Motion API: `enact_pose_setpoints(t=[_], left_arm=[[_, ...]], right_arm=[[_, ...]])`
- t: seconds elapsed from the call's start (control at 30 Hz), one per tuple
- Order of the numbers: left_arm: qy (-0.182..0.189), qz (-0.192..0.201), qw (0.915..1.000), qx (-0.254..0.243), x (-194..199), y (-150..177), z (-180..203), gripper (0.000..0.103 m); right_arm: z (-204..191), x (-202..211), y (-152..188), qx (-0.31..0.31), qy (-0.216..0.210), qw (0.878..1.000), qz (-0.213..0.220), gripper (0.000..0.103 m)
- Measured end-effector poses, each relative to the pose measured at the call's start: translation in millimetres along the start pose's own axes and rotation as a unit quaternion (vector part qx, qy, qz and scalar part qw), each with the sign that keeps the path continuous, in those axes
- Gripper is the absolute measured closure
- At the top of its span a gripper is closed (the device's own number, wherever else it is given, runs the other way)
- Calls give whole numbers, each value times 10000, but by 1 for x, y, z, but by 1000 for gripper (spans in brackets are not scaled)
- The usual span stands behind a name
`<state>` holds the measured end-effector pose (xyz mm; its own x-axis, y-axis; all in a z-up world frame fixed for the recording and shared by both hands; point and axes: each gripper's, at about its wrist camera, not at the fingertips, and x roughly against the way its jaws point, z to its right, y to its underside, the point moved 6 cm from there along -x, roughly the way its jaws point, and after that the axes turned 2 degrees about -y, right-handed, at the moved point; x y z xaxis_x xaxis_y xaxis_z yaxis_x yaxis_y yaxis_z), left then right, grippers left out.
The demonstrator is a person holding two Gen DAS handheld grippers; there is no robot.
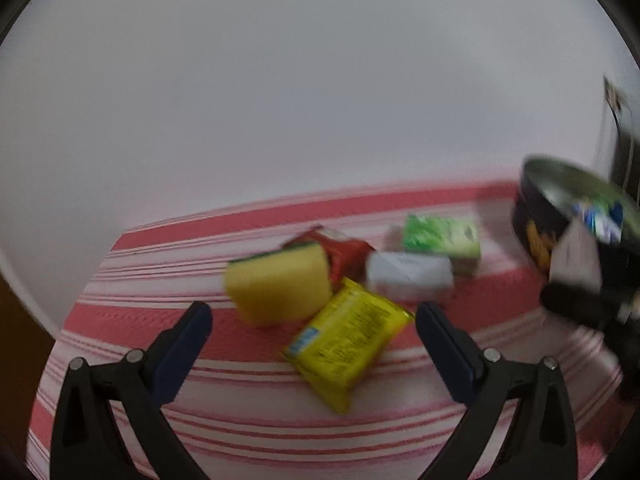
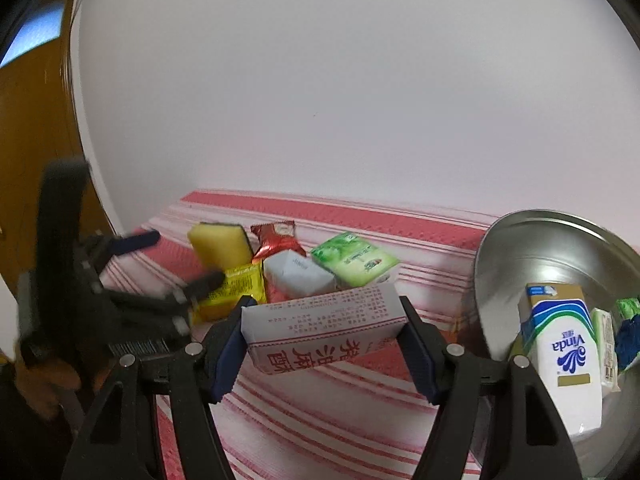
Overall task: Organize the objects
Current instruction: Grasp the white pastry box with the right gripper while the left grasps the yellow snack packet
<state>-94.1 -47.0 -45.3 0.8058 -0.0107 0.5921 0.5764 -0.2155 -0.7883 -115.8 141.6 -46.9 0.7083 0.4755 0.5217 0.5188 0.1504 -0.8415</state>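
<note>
While angled down over the striped cloth (image 2: 360,420): right gripper (image 2: 324,340) clamping white red-lettered box (image 2: 320,332), long axis crosswise between pads, beside metal tin (image 2: 560,240); left gripper (image 1: 314,320) spread wide, empty, above yellow packet (image 1: 348,340).

The surface (image 2: 360,216) wears a cloth of red and white stripes, broad bands beside thin lines. The sponge (image 2: 220,242) is yellow with a dark green top. Beside it lie a red foil packet (image 2: 276,236), a yellow packet (image 2: 236,286) with dark print, a white packet (image 2: 298,278) and a green one (image 2: 354,258). The box (image 2: 320,326) is white with red characters. The tin (image 2: 552,240) is silver inside, holding a white, blue and gold tissue pack (image 2: 564,356).
</note>
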Motion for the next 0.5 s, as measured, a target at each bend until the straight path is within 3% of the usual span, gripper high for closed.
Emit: enact_pose_setpoints(t=[0.23, 0.3, 0.37, 0.43, 0.5], left_arm=[[347, -729, 9967, 106, -30, 7, 8, 8], [414, -983, 9941, 174, -41, 11, 8, 17], [514, -1218, 9909, 244, -51, 13, 10, 20], [537, -1287, 9897, 316, -57, 11, 11, 22], [640, -1285, 9890, 355, -64, 9, 13, 32]], right_arm=[[0, 1, -3, 74, 39, 9999, 65, 32], [0, 1, -3, 14, -9, 10000, 69, 32], [0, -3, -2, -53, -35, 10000, 35, 32], [2, -2, 0, -94, -47, 9999, 5, 32], [3, -5, 1, -111, -20, 9999, -26, 32]])
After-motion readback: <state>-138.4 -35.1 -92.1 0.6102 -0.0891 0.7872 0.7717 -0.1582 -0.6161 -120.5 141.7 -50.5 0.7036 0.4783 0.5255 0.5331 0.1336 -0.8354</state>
